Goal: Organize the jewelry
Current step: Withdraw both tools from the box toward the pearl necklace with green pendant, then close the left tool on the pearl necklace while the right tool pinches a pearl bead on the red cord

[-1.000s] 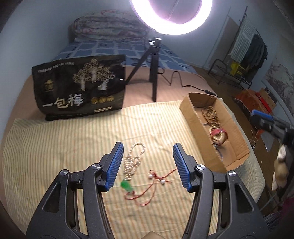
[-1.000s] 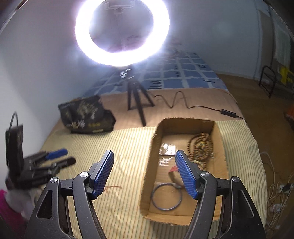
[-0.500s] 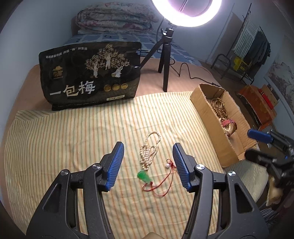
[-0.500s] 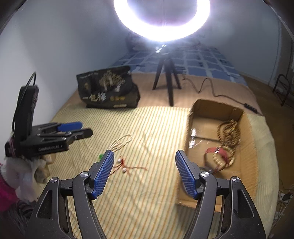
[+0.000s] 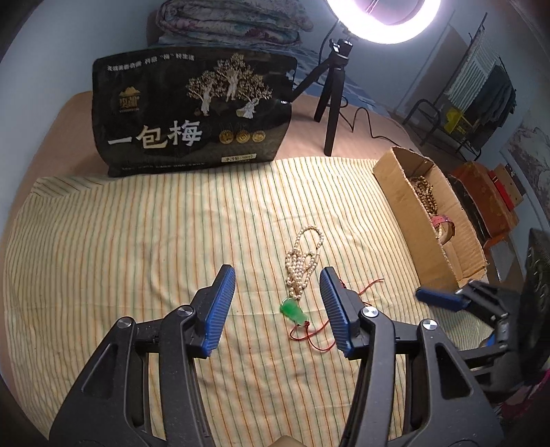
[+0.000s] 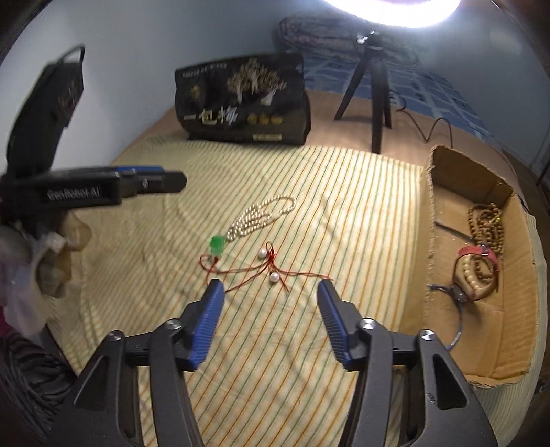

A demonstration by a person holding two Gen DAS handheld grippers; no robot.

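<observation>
Pearl necklace (image 5: 302, 261) w/ green pendant (image 5: 293, 310) on striped cloth (image 5: 137, 258); left gripper (image 5: 277, 306) spread above it, empty. Right gripper (image 6: 270, 321) jaws just narrowed, empty; blurry, prob. above red cord (image 6: 271, 268).

ring light (image 5: 383, 13) glare above, dim room, fisheye-dark corners, blurred left edge

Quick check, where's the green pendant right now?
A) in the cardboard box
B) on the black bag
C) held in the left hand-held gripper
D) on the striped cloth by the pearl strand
D: the green pendant lies on the striped cloth at the end of the pearl strand, outside the box.
</observation>
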